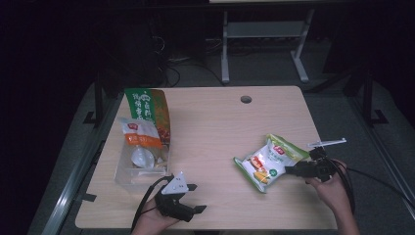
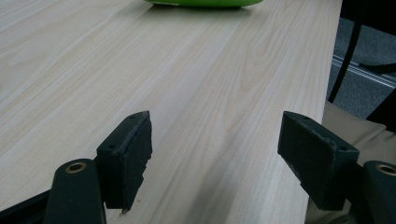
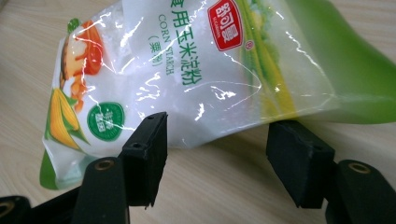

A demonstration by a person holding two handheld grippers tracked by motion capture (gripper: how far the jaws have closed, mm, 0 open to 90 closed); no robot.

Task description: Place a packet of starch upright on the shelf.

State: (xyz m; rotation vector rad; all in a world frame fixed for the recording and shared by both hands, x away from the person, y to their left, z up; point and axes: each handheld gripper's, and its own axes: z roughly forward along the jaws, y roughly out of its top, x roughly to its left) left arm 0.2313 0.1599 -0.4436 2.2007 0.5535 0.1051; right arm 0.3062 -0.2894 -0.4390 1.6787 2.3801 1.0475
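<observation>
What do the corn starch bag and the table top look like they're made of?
The corn starch bag looks like thin glossy plastic film: it wrinkles and throws sharp white glare streaks. The table top looks like pale wood or a wood-grain laminate with a matte finish; the grain lines are plain, but which of the two cannot be told.

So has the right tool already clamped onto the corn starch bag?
No, the right tool is open, its jaws apart on either side of the edge of the corn starch bag, which lies on the table.
</observation>
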